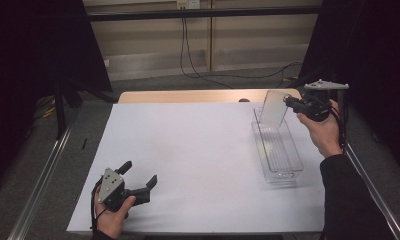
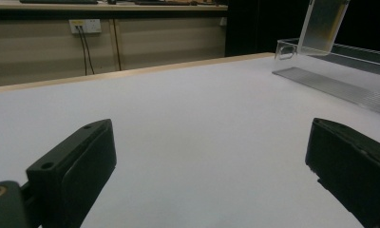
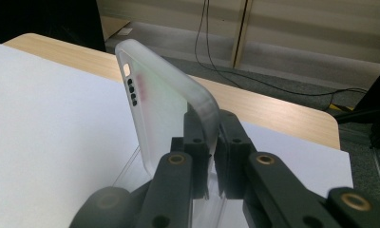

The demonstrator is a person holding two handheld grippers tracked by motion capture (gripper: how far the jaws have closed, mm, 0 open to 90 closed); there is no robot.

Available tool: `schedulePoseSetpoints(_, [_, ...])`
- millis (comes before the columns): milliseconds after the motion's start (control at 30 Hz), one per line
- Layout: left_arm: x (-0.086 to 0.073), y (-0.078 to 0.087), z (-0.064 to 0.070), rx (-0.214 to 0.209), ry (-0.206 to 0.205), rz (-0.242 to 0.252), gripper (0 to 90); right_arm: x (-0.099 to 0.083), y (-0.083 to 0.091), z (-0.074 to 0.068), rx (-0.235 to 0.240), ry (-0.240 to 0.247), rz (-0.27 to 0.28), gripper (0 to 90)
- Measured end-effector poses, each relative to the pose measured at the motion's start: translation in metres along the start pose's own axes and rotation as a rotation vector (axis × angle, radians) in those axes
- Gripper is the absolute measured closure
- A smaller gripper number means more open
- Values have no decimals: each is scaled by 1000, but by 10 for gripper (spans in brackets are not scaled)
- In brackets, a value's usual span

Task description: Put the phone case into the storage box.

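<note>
A person works at a white tabletop [image 1: 198,150] with a handheld claw in each hand, seen from above and from a camera on each claw.

The right claw [image 1: 289,101] is raised above the far right part of the tabletop, held in the person's right hand [image 1: 322,131]. It is clenched on a frosted, translucent phone case [image 1: 274,107]. In the right gripper view, the two black jaws press on either side of the case's thin edge near one rounded corner, and the case [image 3: 166,107] stands up and away from the claw [image 3: 212,156], tilting to the left. Small dark cut-outs show along its upper edge. In the high view, the case hangs to the left of the claw, upright, just over the far end of a clear plastic tray [image 1: 279,150].

The tray is long and narrow, lying on the right side of the tabletop with its length running away from the person. Whether the case touches the tray cannot be told.

The left claw [image 1: 140,176] rests low at the near left of the tabletop, in the person's left hand [image 1: 113,212], well apart from the tray. Its jaws are spread wide, released, grasping nothing. The left gripper view shows bare white surface between them, with the tray [image 2: 340,85] and the raised case [image 2: 323,23] far off at the upper right.
</note>
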State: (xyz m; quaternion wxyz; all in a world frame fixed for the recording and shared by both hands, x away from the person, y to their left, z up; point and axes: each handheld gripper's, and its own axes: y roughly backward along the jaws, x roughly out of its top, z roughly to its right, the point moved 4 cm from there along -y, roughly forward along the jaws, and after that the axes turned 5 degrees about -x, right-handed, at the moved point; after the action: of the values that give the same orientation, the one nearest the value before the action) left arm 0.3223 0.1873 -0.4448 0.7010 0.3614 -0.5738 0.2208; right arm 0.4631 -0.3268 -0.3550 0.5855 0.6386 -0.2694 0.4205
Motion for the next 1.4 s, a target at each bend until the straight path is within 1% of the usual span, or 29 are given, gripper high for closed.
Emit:
schedulePoseSetpoints(100, [0,-1,1,-6,-8,-4,28,0,-3,1,-7,5,-2,843])
schedulePoseSetpoints(133, [0,-2,1,-5,-2,-2,28,0,-4,2,-6,7,0,843])
schedulePoseSetpoints(200, [-1,-3,1,-9,-10,-6,28,0,-7,2,-3,8,0,843])
schedulePoseSetpoints(267, [-1,-3,1,-5,-5,-4,29,-2,-11,3,-2,14,-2,843])
schedulePoseSetpoints(400, [-1,-3,0,-7,-8,-6,28,-3,-18,3,-17,4,-11,843])
schedulePoseSetpoints(733, [-1,-2,-2,6,-12,-9,25,-7,-34,-3,-41,36,-21,843])
schedulePoseSetpoints(900, [-2,-2,-2,5,-11,-6,25,-10,-41,-6,-69,61,-32,843])
schedulePoseSetpoints(1000, [-2,-2,-2,6,-12,-8,25,-10,-45,-7,-64,65,-30,842])
schedulePoseSetpoints(1033, [-2,-2,-2,4,-13,-8,25,-11,-47,-7,-55,69,-31,843])
schedulePoseSetpoints(1200, [-2,-2,-2,2,-20,-11,25,-15,-55,-3,-44,78,-24,843])
schedulePoseSetpoints(1267, [-2,-2,-2,3,-19,-12,25,-15,-58,-1,-21,84,-16,842])
schedulePoseSetpoints(1400, [-2,-2,-2,6,-22,-12,25,-14,-61,3,4,104,-10,842])
